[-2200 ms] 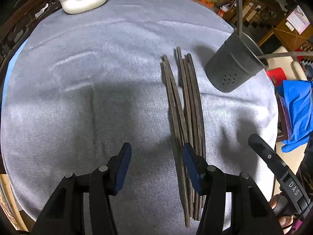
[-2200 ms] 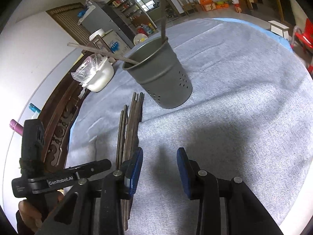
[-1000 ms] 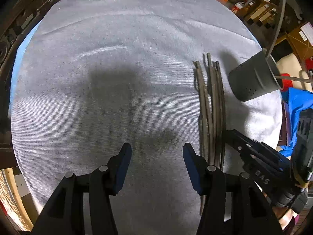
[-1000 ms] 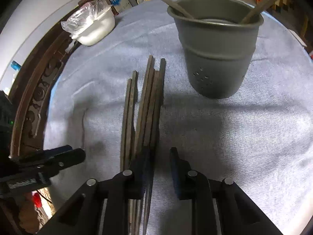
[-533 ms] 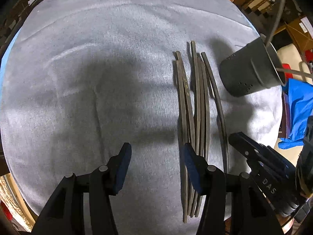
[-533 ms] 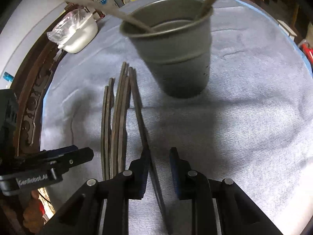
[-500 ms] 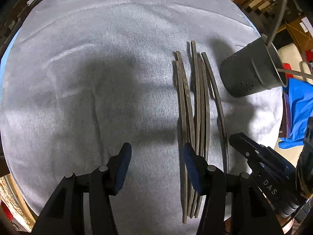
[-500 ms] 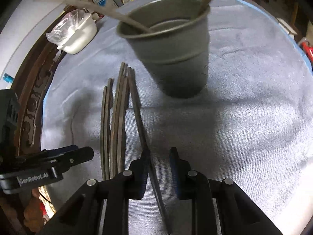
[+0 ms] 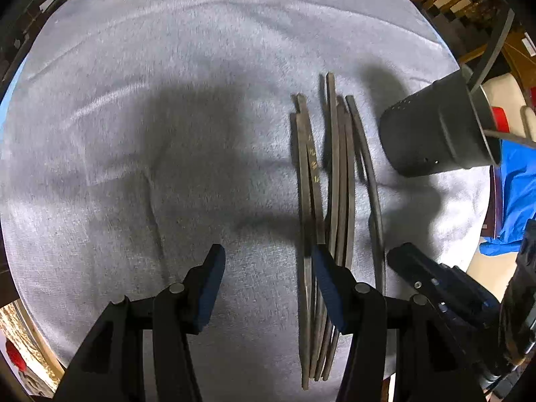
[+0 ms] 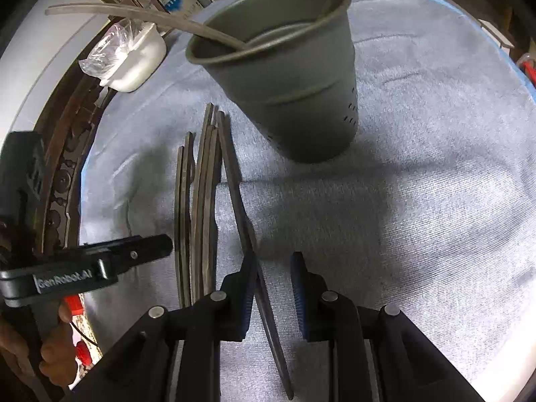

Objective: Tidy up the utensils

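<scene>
Several dark chopsticks lie side by side on the grey tablecloth. The same pile shows in the right wrist view. My right gripper is shut on one chopstick that angles away from the pile. That chopstick looks lifted at its near end, with its far tip by the others. The grey perforated holder stands just beyond with two chopsticks in it. My left gripper hangs open above the pile's left edge, gripping nothing.
A white bowl with a plastic bag sits at the table's far side. The holder stands near the right table edge, with blue fabric beyond it. A carved wooden rim borders the cloth. A hand holds the left gripper's handle.
My left gripper has moved down over the pile's near ends. The chopstick in my right gripper has swung its near end away from the pile, and that view has rolled slightly.
</scene>
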`<state>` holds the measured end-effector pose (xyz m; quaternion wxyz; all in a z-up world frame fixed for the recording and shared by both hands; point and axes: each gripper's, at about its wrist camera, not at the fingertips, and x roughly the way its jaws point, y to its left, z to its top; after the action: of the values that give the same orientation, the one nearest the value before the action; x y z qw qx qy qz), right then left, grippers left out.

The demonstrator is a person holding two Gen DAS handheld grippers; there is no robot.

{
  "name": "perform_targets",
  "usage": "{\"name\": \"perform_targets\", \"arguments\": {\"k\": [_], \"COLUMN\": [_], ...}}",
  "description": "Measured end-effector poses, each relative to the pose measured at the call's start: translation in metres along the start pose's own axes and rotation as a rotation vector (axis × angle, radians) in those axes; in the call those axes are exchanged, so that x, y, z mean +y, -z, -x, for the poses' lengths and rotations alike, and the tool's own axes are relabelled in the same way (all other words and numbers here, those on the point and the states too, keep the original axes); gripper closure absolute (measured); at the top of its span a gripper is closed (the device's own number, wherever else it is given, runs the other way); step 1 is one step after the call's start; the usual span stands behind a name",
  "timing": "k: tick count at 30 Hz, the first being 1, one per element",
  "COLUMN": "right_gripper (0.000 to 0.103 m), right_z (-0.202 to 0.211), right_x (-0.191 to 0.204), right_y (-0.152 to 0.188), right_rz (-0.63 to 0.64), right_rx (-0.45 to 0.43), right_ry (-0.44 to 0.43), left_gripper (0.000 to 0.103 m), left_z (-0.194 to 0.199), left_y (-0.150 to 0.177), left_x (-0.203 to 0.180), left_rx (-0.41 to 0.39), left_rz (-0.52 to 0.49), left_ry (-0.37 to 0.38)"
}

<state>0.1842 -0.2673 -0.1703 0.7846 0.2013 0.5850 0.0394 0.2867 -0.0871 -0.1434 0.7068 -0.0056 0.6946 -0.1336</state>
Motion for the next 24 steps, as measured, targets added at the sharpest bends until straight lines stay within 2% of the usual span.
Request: {"name": "perform_targets", "arguments": {"k": [4, 9, 13, 24], "right_gripper": [0.079, 0.079, 0.079, 0.079], "right_z": [-0.006, -0.008, -0.008, -0.014], "right_x": [0.001, 0.0, 0.005, 0.019], "right_y": [-0.002, -0.003, -0.002, 0.011], "right_rz": [-0.003, -0.011, 0.006, 0.059], "right_rx": [0.0, 0.005, -0.003, 0.03], "right_ry": [-0.007, -0.015, -0.004, 0.011], "left_gripper": [0.047, 0.047, 0.047, 0.047], "left_z": [-0.006, -0.016, -0.022, -0.026], "left_y": [-0.001, -0.01, -0.013, -0.017], "left_x": [-0.011, -0.019, -0.033, -0.033], "left_rx": [0.017, 0.02, 0.013, 0.014], "left_rz": [-0.012, -0.003, -0.044, -0.12], "left_ry": [-0.032, -0.019, -0.064, -0.054]}}
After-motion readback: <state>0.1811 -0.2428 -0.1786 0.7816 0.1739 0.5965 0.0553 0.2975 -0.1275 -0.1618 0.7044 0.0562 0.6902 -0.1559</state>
